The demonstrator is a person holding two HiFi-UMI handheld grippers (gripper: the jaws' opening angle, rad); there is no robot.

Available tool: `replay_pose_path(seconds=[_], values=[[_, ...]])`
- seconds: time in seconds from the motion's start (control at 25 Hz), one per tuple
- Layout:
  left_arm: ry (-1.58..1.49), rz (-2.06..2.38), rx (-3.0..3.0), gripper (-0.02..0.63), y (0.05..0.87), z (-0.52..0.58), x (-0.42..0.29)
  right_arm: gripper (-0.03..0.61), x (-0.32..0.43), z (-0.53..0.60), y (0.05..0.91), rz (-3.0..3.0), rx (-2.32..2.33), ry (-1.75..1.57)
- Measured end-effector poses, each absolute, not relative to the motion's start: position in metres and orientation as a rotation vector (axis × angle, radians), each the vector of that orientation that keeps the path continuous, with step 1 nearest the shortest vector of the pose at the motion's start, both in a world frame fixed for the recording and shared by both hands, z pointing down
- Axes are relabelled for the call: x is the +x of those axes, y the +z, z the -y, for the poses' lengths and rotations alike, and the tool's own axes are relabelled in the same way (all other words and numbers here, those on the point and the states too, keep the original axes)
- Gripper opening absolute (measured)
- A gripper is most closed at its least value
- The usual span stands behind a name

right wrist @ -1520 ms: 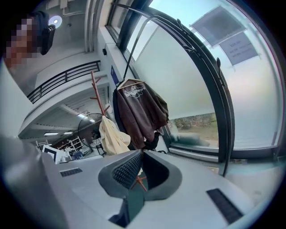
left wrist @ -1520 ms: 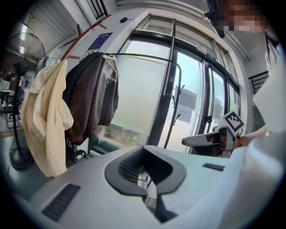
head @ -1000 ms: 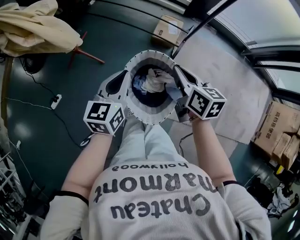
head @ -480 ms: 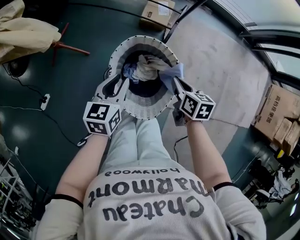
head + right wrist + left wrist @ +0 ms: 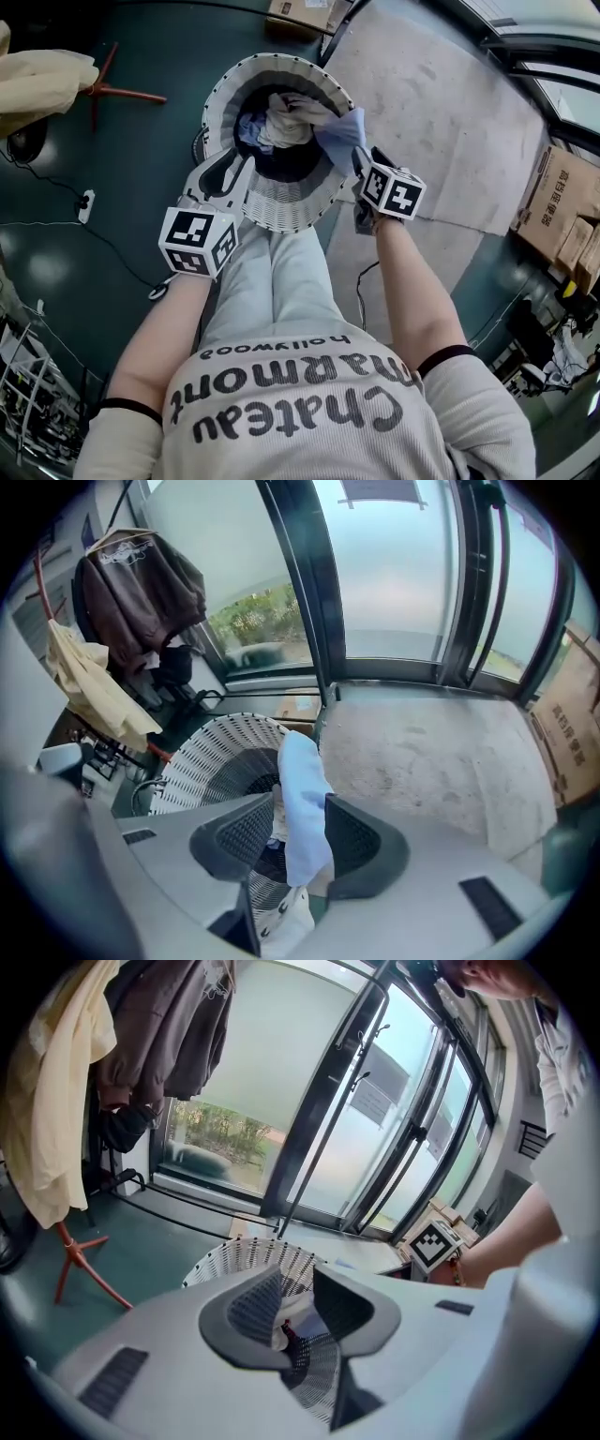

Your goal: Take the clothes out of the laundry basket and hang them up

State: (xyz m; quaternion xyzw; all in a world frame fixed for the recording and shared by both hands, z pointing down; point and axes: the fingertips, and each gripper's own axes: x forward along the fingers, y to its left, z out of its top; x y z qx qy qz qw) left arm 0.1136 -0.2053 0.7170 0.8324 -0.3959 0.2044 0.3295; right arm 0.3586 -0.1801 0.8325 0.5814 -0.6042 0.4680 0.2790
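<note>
The white slotted laundry basket (image 5: pixel 281 199) stands on the dark green floor (image 5: pixel 141 150) just beyond the person's legs (image 5: pixel 272 281), holding a heap of clothes (a crumpled cream piece (image 5: pixel 289 120) lies on top of darker ones). The right gripper (image 5: pixel 302 841) has its jaws closed on a light blue cloth (image 5: pixel 302 789), a smooth soft fold standing up between them at the basket's right rim. The left gripper (image 5: pixel 292 1309) sits at the left rim, jaws a little apart and gripping nothing.

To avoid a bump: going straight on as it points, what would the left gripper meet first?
Probably the laundry basket; its wall shows just beyond the open left gripper, though depth is unclear.
</note>
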Motion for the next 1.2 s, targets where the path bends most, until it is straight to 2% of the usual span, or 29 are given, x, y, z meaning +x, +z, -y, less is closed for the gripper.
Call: replay_pose_path(seconds=[0.28, 0.4, 0.6, 0.64, 0.76, 0.96, 1.2], values=[[0.558, 1.012, 2.175, 0.101, 0.727, 0.206, 0.121, 0.182, 0.351, 0.194, 0.848, 1.627, 1.498, 1.224], [0.564, 1.009, 2.178, 0.101, 0.725, 0.208, 0.119, 0.096, 0.354, 0.196, 0.850, 1.600, 1.491, 1.199], [0.563, 1.032, 2.164, 0.101, 0.720, 0.209, 0.111, 0.075, 0.354, 0.190, 0.829, 1.614, 1.516, 1.165], [0.557, 1.037, 2.163, 0.101, 0.717, 0.210, 0.110, 0.045, 0.356, 0.189, 0.824, 1.616, 1.527, 1.170], [0.540, 1.045, 2.177, 0.101, 0.704, 0.214, 0.110, 0.034, 0.357, 0.187, 0.805, 1.631, 1.533, 1.190], [0.528, 1.046, 2.212, 0.101, 0.676, 0.218, 0.110, 0.032, 0.347, 0.200, 0.737, 1.795, 1.552, 1.189], [0.522, 1.001, 2.270, 0.124, 0.639, 0.218, 0.112, 0.032, 0.306, 0.232, 0.601, 2.212, 1.338, 1.145]])
